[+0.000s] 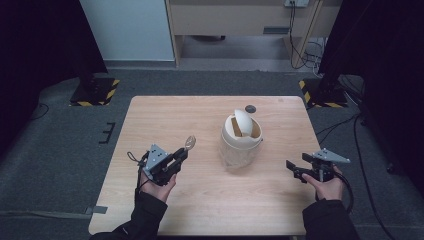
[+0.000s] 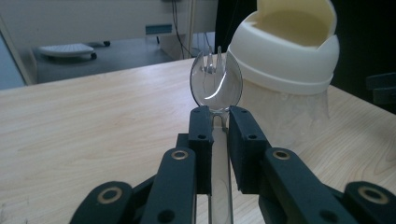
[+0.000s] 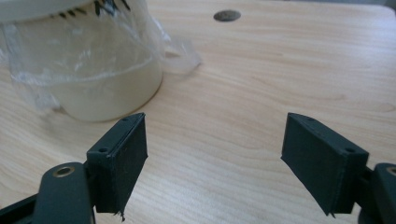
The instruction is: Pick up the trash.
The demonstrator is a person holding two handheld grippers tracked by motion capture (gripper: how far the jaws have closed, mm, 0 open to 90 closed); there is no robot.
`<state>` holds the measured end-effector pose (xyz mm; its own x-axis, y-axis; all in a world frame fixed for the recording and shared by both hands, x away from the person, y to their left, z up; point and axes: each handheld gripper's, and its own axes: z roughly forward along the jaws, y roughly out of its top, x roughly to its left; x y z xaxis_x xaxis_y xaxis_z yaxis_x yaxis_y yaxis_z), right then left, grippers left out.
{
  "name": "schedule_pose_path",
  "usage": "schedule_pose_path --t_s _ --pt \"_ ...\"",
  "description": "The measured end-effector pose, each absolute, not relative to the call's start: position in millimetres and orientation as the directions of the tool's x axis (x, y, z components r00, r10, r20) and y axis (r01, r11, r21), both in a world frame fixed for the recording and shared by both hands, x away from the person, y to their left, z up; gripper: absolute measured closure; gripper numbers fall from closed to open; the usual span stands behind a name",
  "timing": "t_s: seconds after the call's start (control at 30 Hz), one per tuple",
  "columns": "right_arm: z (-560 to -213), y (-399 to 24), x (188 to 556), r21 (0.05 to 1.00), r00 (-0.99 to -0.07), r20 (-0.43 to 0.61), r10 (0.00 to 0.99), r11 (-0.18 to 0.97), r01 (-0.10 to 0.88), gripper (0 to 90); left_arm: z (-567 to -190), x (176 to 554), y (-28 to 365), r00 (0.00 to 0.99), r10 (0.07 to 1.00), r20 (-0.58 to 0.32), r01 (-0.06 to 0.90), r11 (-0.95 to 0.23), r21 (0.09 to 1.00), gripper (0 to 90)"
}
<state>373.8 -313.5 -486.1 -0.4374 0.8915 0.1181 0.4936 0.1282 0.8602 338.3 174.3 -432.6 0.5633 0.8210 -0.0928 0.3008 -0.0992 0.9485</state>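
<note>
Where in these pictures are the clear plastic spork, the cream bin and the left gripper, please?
clear plastic spork (image 2: 215, 84), left gripper view, on its bowl, below the tines.
cream bin (image 1: 240, 145), high view, on its side wall.
left gripper (image 2: 218, 122), left gripper view, midway between its fingertips, shut on the spork's handle.

Both forearms in dark long sleeves (image 1: 145, 212). Each hand-held matt black claw — left claw (image 1: 181, 156), right claw (image 1: 291, 167) — carries brass-ringed pivot joints, small screw holes, a grey three-cornered top plate and a trailing black cable.
</note>
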Motion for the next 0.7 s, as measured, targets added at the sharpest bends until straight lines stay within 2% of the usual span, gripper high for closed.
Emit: schedule_pose_path --t_s 0.7 --pt "-450 -311 368 0.943 -0.435 0.129 0.891 0.026 0.333 27.6 -408 330 160 0.627 0.778 -0.032 0.163 -0.091 0.982 79.7"
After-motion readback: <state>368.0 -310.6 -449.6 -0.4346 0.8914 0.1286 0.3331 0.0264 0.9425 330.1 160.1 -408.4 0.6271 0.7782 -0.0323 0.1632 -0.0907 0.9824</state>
